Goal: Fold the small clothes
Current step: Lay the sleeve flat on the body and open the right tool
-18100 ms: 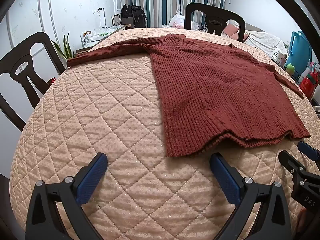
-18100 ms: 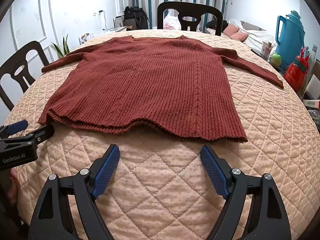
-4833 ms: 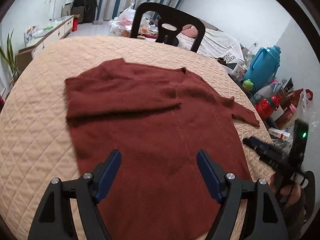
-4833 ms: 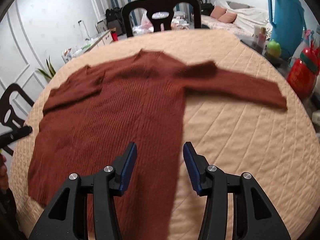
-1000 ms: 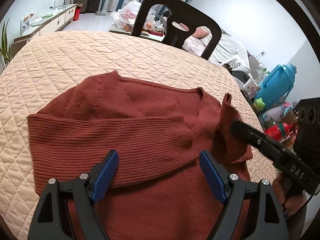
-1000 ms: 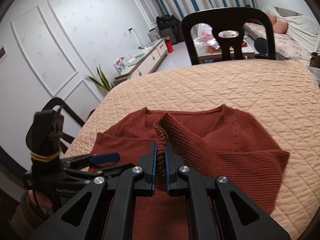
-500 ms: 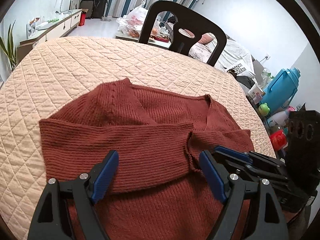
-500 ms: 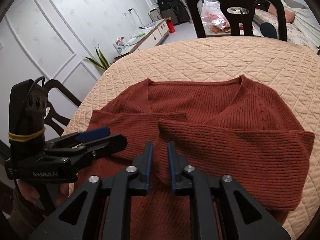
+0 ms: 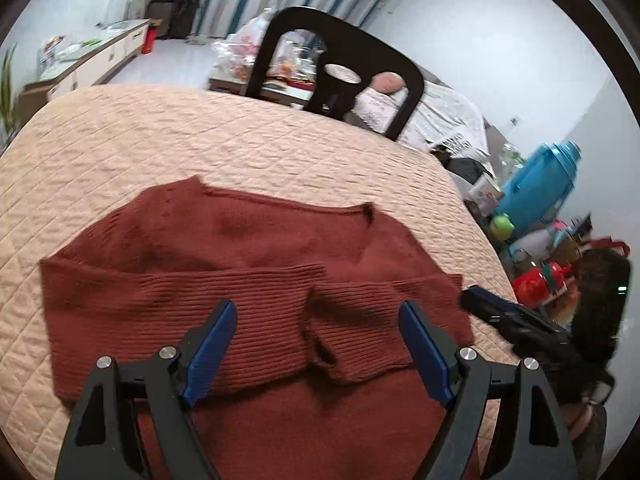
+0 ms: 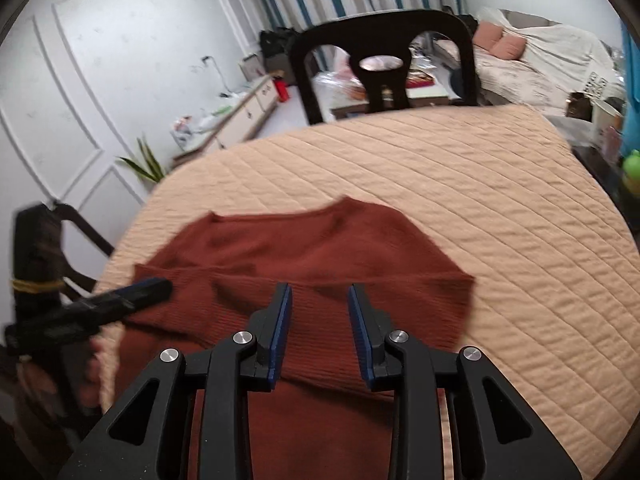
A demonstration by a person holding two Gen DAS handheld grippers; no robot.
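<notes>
I see the rust-red knit sweater point(image 9: 248, 304) flat on the quilted surface point(image 9: 200, 132), both sleeves folded across the chest, collar away from me. Left claw point(image 9: 316, 352) and right claw point(image 10: 318, 332) hover above it, both spread apart and empty. The long axis runs toward me; the hem lies nearest both claws.

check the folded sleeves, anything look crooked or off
Slightly. On the sweater, the right sleeve's cuff overlaps the left sleeve's end and bunches into a raised curl rather than lying flat. The left sleeve lies flat across the chest. Both grippers are open and hold nothing.
</notes>
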